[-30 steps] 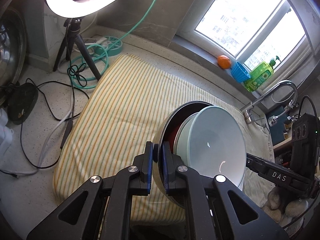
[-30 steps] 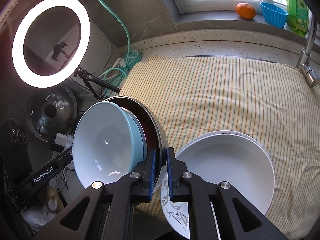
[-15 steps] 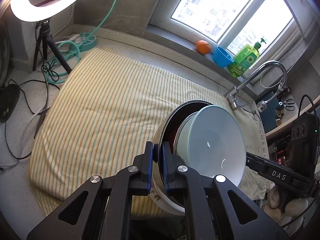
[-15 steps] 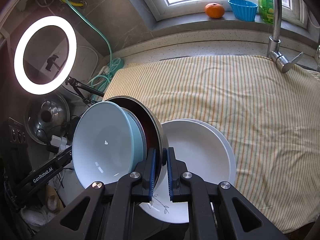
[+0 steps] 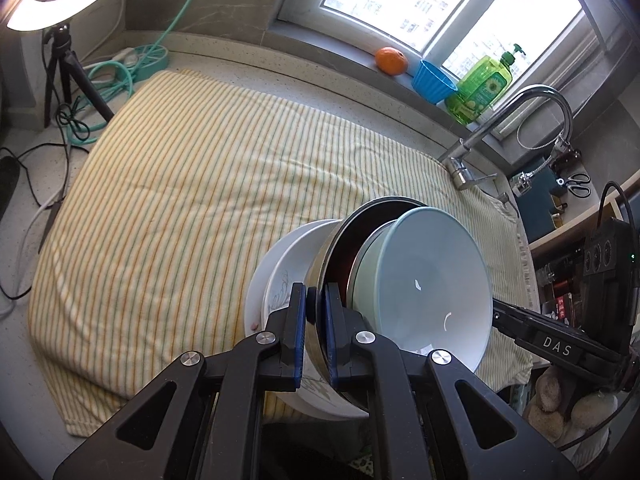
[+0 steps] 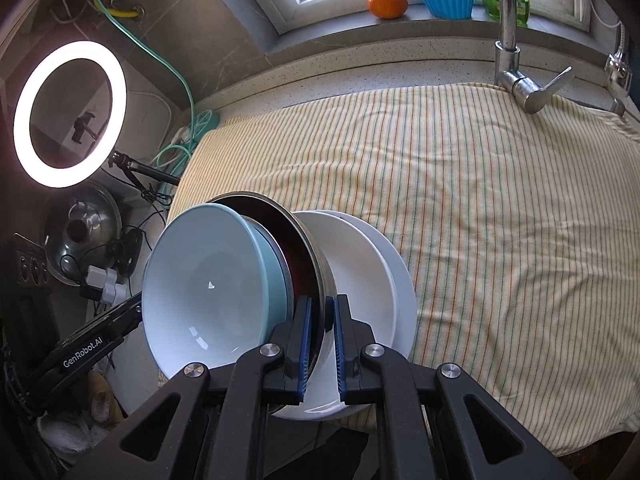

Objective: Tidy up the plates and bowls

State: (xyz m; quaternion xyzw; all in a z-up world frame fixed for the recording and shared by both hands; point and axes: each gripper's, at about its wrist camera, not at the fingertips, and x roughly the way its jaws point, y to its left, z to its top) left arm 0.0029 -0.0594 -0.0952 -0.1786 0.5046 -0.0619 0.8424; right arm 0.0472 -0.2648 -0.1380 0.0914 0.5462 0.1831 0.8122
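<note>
Kitchen counter under a window, covered by a striped towel (image 5: 208,184). Left gripper (image 5: 316,308) and right gripper (image 6: 320,320) each clamp opposite rims of one steel bowl (image 6: 316,264) holding a pale blue bowl (image 6: 212,288), above white plates (image 6: 368,276) at the towel's near edge. Rigid, slick, breakable; grip rims. Plates sit nearer underneath than a second ago.

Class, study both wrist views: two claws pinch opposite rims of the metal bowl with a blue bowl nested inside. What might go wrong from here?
1. The light blue bowl sits loose in the metal bowl; no claw grips it, so a tilt may slide it out.
2. The left claw and right claw hold only thin rim; uneven motion may twist it free.
3. The white plates lie at the striped cloth edge; a hard landing may chip or shift them.
</note>
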